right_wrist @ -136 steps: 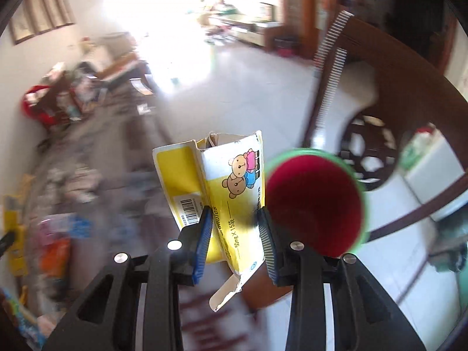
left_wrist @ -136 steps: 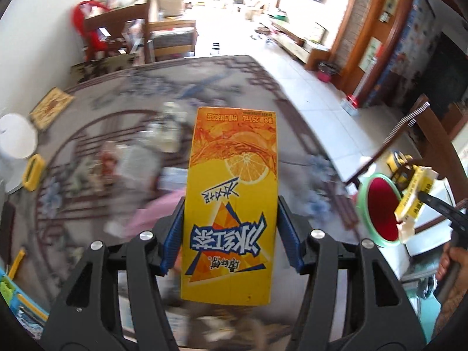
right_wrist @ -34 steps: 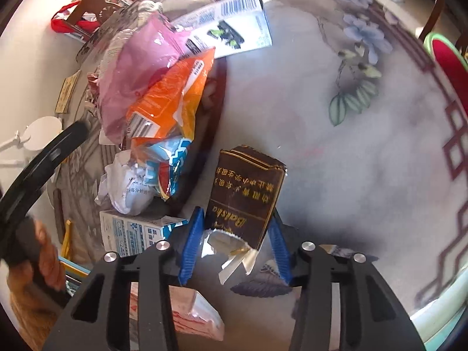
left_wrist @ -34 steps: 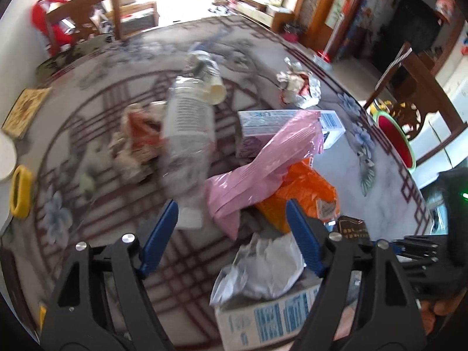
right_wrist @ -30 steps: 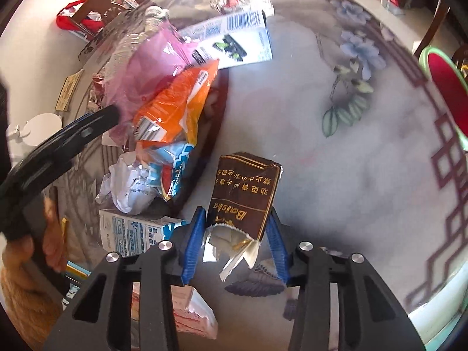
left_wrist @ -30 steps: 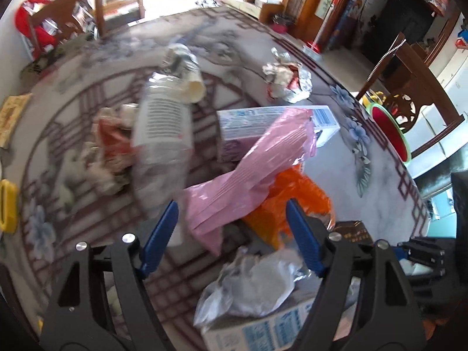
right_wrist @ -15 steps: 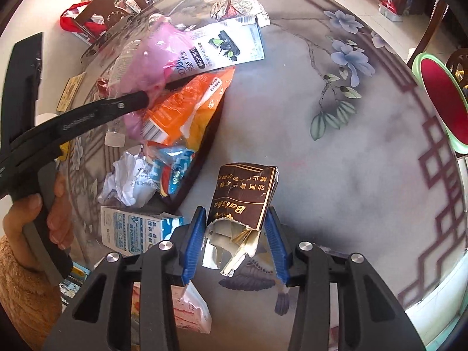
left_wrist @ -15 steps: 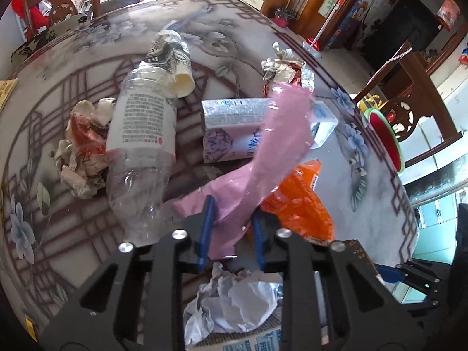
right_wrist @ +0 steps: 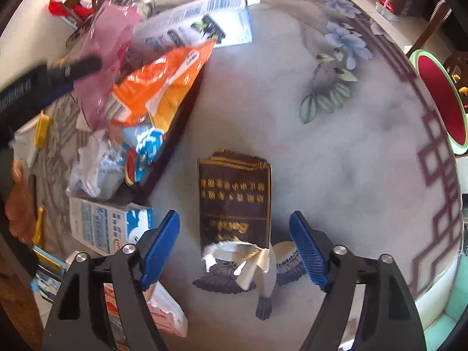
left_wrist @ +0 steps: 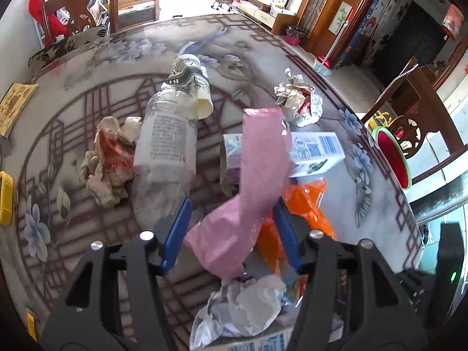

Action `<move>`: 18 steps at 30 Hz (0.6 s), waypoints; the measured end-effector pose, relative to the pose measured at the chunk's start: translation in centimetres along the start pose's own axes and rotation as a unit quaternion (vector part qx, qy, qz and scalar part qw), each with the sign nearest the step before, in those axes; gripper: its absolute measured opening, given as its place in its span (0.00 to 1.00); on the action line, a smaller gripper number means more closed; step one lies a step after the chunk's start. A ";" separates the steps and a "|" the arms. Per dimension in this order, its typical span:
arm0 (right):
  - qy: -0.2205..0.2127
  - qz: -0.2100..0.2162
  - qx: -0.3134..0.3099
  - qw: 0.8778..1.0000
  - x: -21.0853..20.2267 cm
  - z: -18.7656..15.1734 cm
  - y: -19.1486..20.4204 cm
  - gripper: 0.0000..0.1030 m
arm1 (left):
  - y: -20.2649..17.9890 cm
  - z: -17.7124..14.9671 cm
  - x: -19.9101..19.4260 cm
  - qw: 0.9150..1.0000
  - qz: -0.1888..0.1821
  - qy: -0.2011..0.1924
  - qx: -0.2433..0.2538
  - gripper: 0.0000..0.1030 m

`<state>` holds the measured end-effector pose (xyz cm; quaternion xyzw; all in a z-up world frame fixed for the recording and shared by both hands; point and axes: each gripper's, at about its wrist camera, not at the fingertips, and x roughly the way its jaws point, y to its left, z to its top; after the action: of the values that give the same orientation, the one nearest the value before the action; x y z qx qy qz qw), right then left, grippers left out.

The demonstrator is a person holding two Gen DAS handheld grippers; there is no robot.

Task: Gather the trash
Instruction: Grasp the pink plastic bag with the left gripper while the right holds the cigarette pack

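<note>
Just now both grippers have been opening their jaws. The right gripper stands spread, its blue pads clear on either side of the dark brown carton, which lies flat on the marble-patterned table between them with its torn, silvery end towards the gripper; nothing is pinched. The left gripper is also parted, with the pink plastic bag rising between its pads, loose rather than clamped as far as the view shows. Just beyond that bag lie an orange wrapper and a white barcoded box; to the left of the bag sits a crushed clear bottle, and below the gripper a crumpled white paper on a blue-printed milk carton. Well off to the right, past the table edge, stands the red bin with a green rim, where the trash presumably goes. The risks I see: the bag is limp and slippery, so a shallow pinch may shed it or drag the orange wrapper along; the flat carton offers little height, so the pads could skid over it or nudge it towards the edge.
</note>
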<state>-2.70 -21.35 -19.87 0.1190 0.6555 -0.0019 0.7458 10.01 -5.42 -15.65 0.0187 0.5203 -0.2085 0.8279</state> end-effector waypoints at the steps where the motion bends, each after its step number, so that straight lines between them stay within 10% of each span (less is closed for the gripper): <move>1: 0.002 0.000 -0.003 1.000 0.1 0.0 0.0 0.49 | 0.0 0.2 0.3 1.000 0.002 0.002 -0.001 0.56; 8: -0.033 0.025 0.002 0.999 -2.1 0.5 -0.3 0.42 | 0.4 -0.2 1.3 0.999 -0.014 0.029 -0.032 0.21; 18: -0.095 0.044 -0.027 0.994 -6.4 1.4 1.3 0.42 | -0.8 -2.6 -5.5 0.997 -0.046 -0.033 -0.056 0.19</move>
<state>-2.04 -21.30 -13.23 0.1266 0.5754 0.0369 0.8072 5.43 -3.75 -11.86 -0.0584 0.5036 -0.2173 0.8341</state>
